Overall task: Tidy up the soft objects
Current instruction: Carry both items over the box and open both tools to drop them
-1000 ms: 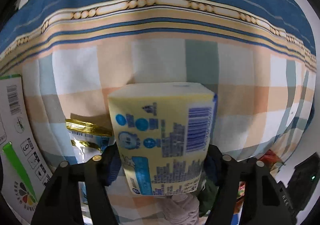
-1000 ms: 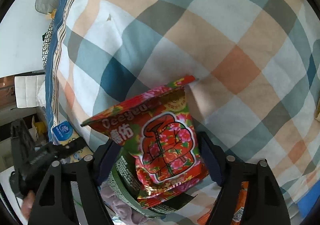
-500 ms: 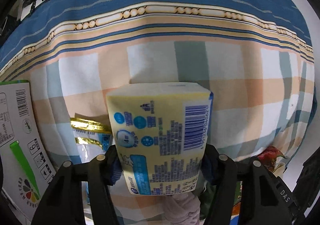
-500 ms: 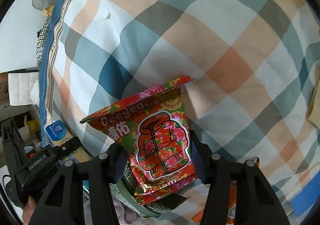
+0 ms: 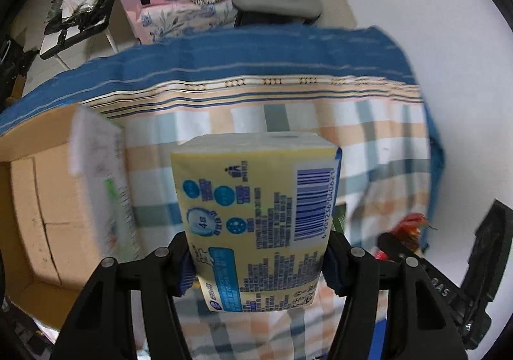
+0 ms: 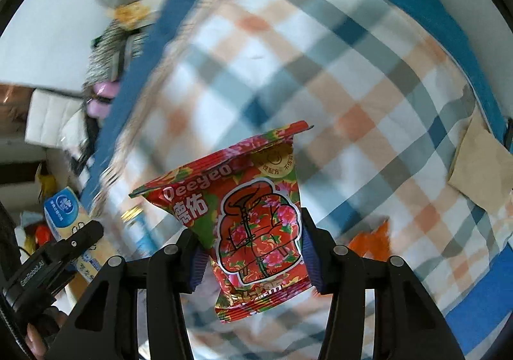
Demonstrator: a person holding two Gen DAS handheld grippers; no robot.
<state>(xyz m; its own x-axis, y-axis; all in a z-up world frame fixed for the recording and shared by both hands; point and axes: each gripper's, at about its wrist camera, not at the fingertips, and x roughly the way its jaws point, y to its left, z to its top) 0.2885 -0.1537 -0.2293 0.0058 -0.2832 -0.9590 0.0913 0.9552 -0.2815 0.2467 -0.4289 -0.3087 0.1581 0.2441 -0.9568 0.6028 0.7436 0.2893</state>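
Two grippers, both loaded | left gripper (image 5: 258, 267) — clamped on yellow plastic-wrapped tissue pack (image 5: 256, 215), above checked bedspread (image 5: 384, 142), beside open cardboard box (image 5: 41, 199) | right gripper (image 6: 253, 259) — clamped on red floral snack packet (image 6: 253, 219) above same bedspread

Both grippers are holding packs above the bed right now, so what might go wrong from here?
The left gripper clamps only the lower end of the yellow soft tissue pack, so the pack may tilt or slip. The right gripper pinches the glossy red floral wipes pouch near its bottom, and that film could slide out. The open brown cardboard box is blurred, so aim may be off.
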